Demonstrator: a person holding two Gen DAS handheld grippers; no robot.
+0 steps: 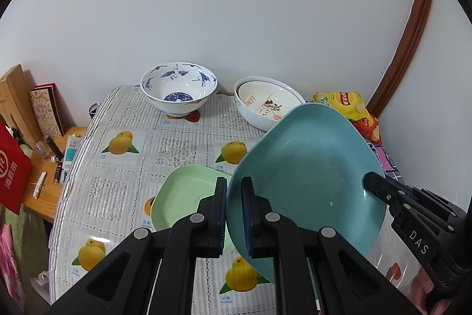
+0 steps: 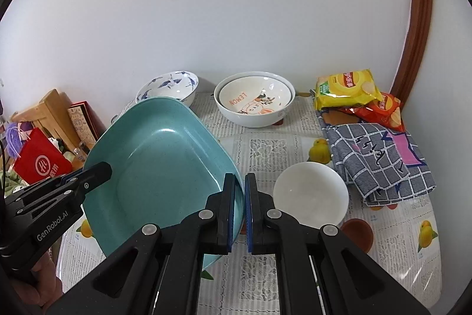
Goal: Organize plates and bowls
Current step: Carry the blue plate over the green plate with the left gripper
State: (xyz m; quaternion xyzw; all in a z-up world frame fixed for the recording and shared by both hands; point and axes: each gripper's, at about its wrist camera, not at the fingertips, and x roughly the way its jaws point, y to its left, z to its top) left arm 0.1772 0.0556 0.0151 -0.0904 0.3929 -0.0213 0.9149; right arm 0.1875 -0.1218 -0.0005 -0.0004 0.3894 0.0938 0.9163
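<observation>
Both grippers hold a teal square plate (image 1: 309, 176), also in the right wrist view (image 2: 159, 167), lifted and tilted above the table. My left gripper (image 1: 234, 197) is shut on its left rim; my right gripper (image 2: 240, 194) is shut on its right rim. A light green plate (image 1: 183, 194) lies on the table under and left of the teal one. A blue-patterned bowl (image 1: 178, 87) and two nested white bowls with a lemon print (image 2: 255, 99) stand at the back. A plain white bowl (image 2: 309, 194) sits right of my right gripper.
The table wears a mango-print cloth (image 1: 124, 167). Yellow and red chip bags (image 2: 351, 93) and a checked cloth (image 2: 380, 161) lie at the back right. A brown coaster (image 2: 357, 232) lies near the white bowl. A wooden side table (image 1: 44, 182) with small items stands to the left.
</observation>
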